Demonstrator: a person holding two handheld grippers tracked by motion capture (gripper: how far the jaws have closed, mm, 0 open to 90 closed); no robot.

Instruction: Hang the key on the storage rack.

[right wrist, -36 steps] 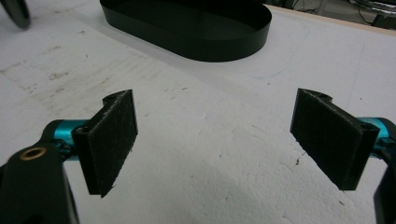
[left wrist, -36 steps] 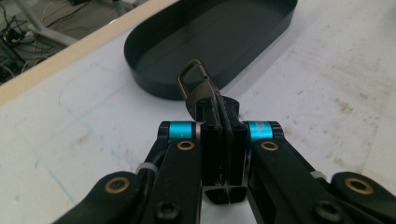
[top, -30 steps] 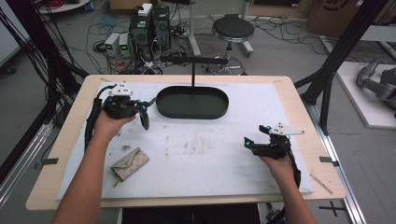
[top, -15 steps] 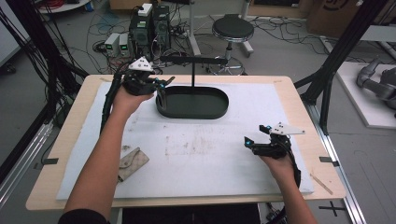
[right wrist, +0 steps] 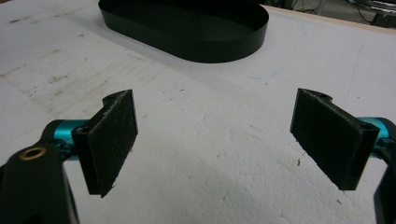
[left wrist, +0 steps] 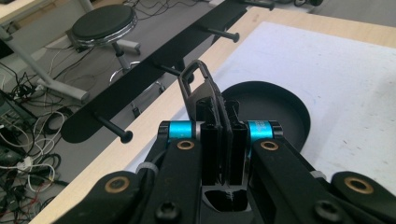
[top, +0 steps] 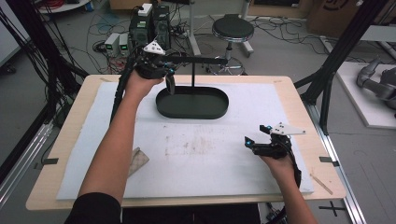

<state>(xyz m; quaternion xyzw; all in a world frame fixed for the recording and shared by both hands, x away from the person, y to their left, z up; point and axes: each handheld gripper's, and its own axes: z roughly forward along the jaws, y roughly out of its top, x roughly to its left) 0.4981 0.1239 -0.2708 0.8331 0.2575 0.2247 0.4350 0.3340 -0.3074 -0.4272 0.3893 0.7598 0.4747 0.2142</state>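
Carabiner [left wrist: 198, 88] upright in left tool [left wrist: 223, 122] (clamped) — loop toward rack [left wrist: 154, 70]

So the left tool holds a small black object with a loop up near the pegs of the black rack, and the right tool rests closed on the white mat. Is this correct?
Not quite: the right tool is open, not closed. The right gripper view shows its two pads wide apart over the white mat with nothing between them. The rest holds: the left tool grips the small black object near the rack pegs.
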